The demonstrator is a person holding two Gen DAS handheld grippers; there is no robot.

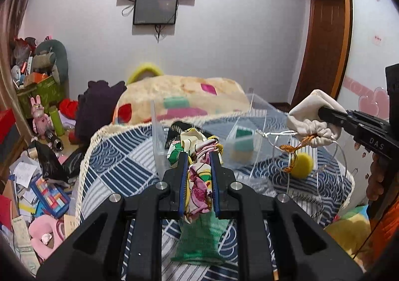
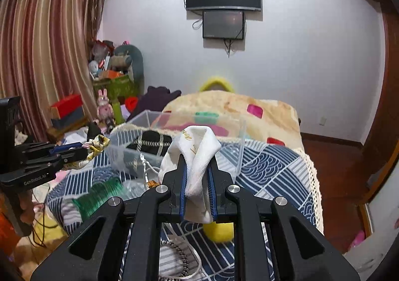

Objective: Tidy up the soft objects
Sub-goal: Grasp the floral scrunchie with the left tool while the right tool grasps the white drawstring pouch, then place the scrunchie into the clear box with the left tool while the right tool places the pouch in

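My left gripper (image 1: 198, 156) is shut on a floral cloth (image 1: 198, 181), held above the patterned bed cover in front of a clear plastic box (image 1: 159, 141). It also shows in the right wrist view (image 2: 86, 150), with the floral cloth (image 2: 98, 143) at its tips. My right gripper (image 2: 197, 166) is shut on a white drawstring pouch (image 2: 199, 153), lifted over the bed. In the left wrist view the right gripper (image 1: 321, 112) holds the pouch (image 1: 309, 118), whose orange cord dangles. A dark chain-patterned item (image 2: 149, 141) lies inside the box (image 2: 149, 117).
A green mesh cloth (image 1: 202, 238) and a yellow round sponge (image 1: 303, 165) lie on the blue patterned bed cover (image 1: 124, 161). A folded fleece blanket (image 1: 184, 96) sits behind the box. Clutter covers the floor at left (image 1: 37, 181). A white cord (image 2: 179, 256) lies on the bed.
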